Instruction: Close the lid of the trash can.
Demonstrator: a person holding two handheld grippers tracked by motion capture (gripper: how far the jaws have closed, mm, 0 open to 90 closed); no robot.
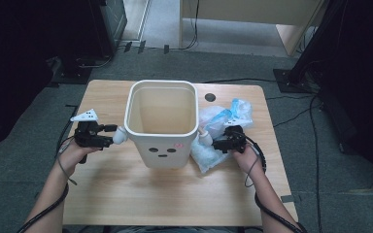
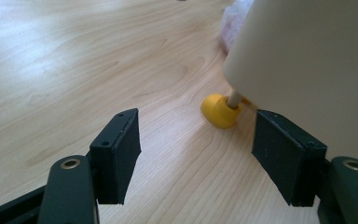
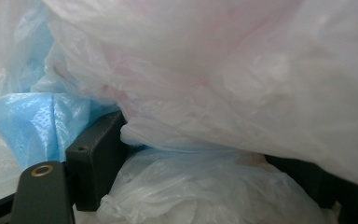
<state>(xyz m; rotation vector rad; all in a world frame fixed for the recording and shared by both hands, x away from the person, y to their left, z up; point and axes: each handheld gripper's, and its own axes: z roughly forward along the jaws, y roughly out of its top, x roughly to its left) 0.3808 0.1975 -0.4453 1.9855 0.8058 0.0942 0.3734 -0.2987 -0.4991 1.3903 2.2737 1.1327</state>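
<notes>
Left gripper (image 1: 108, 135): it sits at the left of the worktop, pointed at the left side of the bin; its jaws are spread with nothing between them, seemingly ready to steady or take a part of the bin.
Left gripper view: the two black jaws stand wide apart over bare wood, and ahead of them a small yellow foot (image 2: 220, 110) on a short peg sticks out from the bin's base and rests on the wood.
Tall cream plastic bin with a little face on its front (image 1: 161, 121): it stands upright in the middle of the light wooden worktop (image 1: 126, 194), its mouth open and no liner in it, likely placed centrally so both hands can reach it.
White knobs (image 1: 119, 135): one juts from each side of the bin, like small arms; the left one lies just beside the left jaws.
Crumpled clear and pale blue plastic bags (image 1: 221, 127): they lie in a heap just right of the bin, touching it, near at hand for lining it.
Right gripper (image 1: 219, 143): it is pushed into the bag heap from the near right; its jaws (image 3: 95, 161) stand apart with folds of film bunched between them, though whether they pinch the film I cannot tell.
</notes>
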